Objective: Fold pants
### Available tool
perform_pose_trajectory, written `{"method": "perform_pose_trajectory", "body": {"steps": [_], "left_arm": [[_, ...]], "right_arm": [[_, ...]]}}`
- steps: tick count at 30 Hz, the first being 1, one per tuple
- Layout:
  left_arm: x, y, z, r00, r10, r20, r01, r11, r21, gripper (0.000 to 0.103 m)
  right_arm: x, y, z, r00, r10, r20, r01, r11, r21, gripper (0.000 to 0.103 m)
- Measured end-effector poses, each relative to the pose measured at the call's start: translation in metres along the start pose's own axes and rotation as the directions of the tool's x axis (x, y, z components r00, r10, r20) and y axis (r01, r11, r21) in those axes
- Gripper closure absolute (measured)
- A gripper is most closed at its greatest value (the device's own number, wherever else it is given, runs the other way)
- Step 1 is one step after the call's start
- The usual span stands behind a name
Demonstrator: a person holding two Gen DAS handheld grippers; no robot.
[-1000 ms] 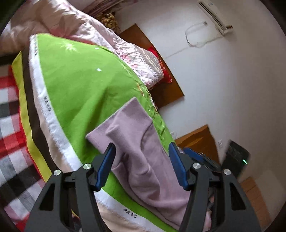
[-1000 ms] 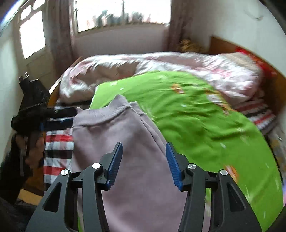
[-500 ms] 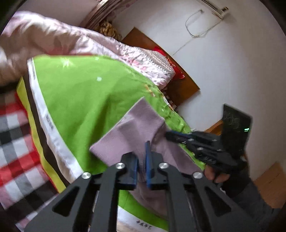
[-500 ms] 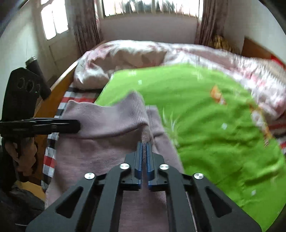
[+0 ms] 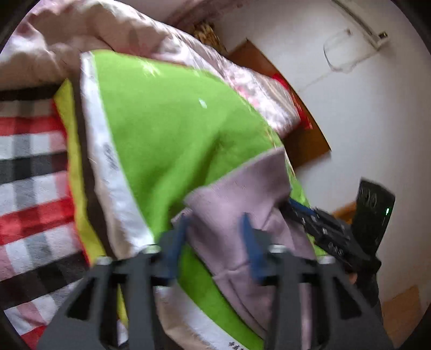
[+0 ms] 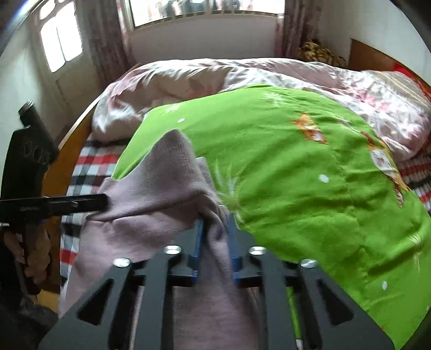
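Note:
The mauve knit pants [image 5: 237, 204] lie on a green blanket [image 5: 167, 129] near the bed's edge, one end folded over. My left gripper [image 5: 214, 234] is open, its blue pads on either side of the folded fabric edge. In the right wrist view the pants [image 6: 150, 193] bunch up toward my right gripper [image 6: 215, 237], whose jaws are parted a little with a ridge of the fabric between them. The left gripper [image 6: 80, 203] shows at the pants' left edge in the right wrist view. The right gripper [image 5: 317, 223] shows at the pants' right side in the left wrist view.
A pink floral quilt [image 6: 215, 78] is heaped at the far side of the bed. A red, black and white plaid sheet [image 5: 29, 172] lies beside the green blanket. A wooden headboard [image 5: 282, 88] and white wall stand behind; a window [image 6: 204, 10] is opposite.
Both grippers were shut on the pants half a second ago and have now opened, the left wide, the right slightly. The folded end of the pants now lies on the blanket.

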State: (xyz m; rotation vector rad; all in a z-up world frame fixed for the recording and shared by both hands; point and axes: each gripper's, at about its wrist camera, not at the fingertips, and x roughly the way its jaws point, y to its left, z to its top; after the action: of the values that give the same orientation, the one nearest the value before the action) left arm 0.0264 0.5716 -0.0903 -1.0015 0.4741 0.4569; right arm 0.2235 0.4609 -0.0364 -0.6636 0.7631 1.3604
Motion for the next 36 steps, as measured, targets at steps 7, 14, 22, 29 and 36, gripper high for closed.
{"method": "perform_pose_trajectory", "body": {"steps": [7, 14, 22, 29, 36], "left_arm": [[-0.035, -0.05, 0.003, 0.989, -0.133, 0.064, 0.121, 0.978, 0.172, 0.021], [0.047, -0.067, -0.013, 0.984, 0.0, -0.179, 0.046, 0.967, 0.25, 0.02], [-0.004, -0.087, -0.015, 0.987, -0.12, -0.105, 0.142, 0.962, 0.233, 0.018], [0.042, -0.091, -0.053, 0.977, 0.068, -0.203, 0.005, 0.941, 0.338, 0.016], [0.01, -0.131, -0.06, 0.986, 0.021, -0.168, 0.047, 0.919, 0.392, 0.014]], "right_arm": [[-0.046, 0.031, -0.014, 0.992, 0.115, 0.059, -0.112, 0.992, -0.053, 0.055], [-0.019, 0.013, -0.046, 0.991, 0.108, -0.073, -0.11, 0.994, -0.018, 0.064], [-0.106, 0.055, -0.084, 0.997, 0.076, -0.006, -0.076, 0.994, -0.078, 0.06], [-0.103, 0.094, -0.15, 0.996, 0.005, -0.09, -0.008, 0.999, -0.037, 0.058], [-0.15, 0.098, -0.191, 0.998, -0.047, -0.039, 0.049, 0.997, 0.053, 0.046]]}}
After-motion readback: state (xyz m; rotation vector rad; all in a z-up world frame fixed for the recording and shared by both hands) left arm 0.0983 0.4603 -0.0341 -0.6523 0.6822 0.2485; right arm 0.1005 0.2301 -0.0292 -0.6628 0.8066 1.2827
